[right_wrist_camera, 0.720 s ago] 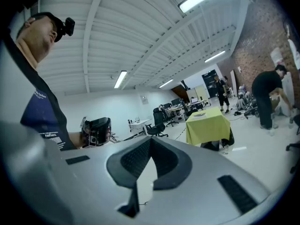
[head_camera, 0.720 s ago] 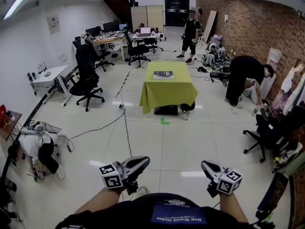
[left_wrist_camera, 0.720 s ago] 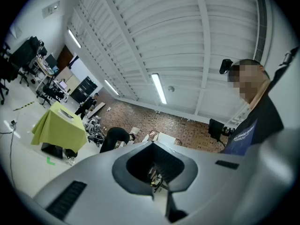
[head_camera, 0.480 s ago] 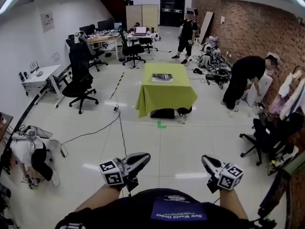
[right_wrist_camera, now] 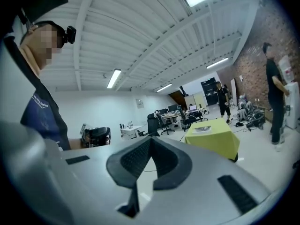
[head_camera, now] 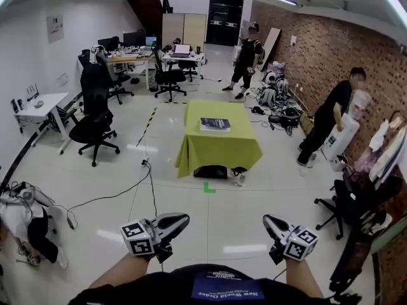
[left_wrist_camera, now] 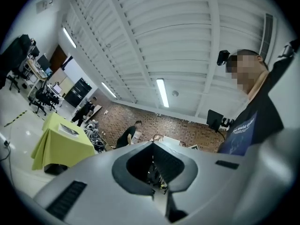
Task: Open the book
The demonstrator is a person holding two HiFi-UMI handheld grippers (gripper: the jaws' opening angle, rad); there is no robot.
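Nearest, at the bottom edge of the head view, the left gripper and the right gripper are held out side by side over the pale tiled floor, well apart from each other. In the left gripper view the jaws of the left gripper meet at their tips with nothing between them. The right gripper view shows the same of the right gripper: pressed together and empty.

Farther out, a small green tape mark sits on the floor, just before a table draped in a yellow-green cloth. The book lies flat and closed on the tabletop, towards its far side – well beyond both grippers.

On the near left a person crouches on the floor. A black office chair stands left of the table. On the right, by the brick wall, a person in black bends forward – and at the far end another person stands.
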